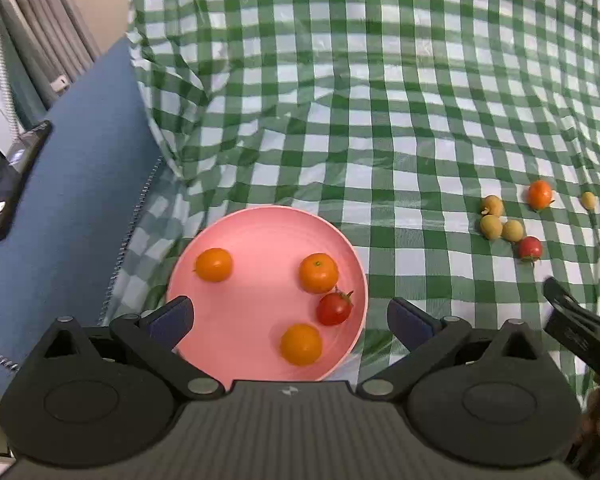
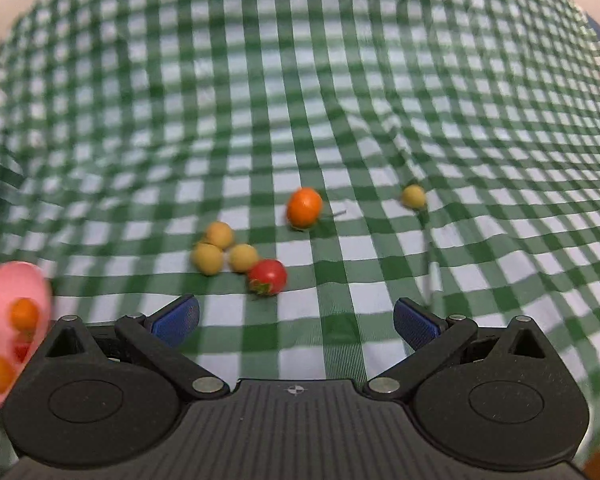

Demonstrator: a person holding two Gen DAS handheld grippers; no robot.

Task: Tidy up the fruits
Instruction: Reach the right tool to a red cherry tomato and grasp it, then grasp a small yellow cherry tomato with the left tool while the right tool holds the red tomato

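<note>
Both tools, left tool (image 1: 290,316) and right tool (image 2: 296,320), gape wide, empty.

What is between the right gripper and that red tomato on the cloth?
Nothing visible. The right gripper is open, and only bare checked cloth lies between its fingers and the red tomato. The tomato does touch a yellow fruit on its left, which could get nudged.

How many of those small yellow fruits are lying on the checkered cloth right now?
4. Three cluster together: yellow fruit one, yellow fruit two and yellow fruit three, beside the red tomato. The fourth yellow fruit lies alone, farther right. None seem hidden.
</note>
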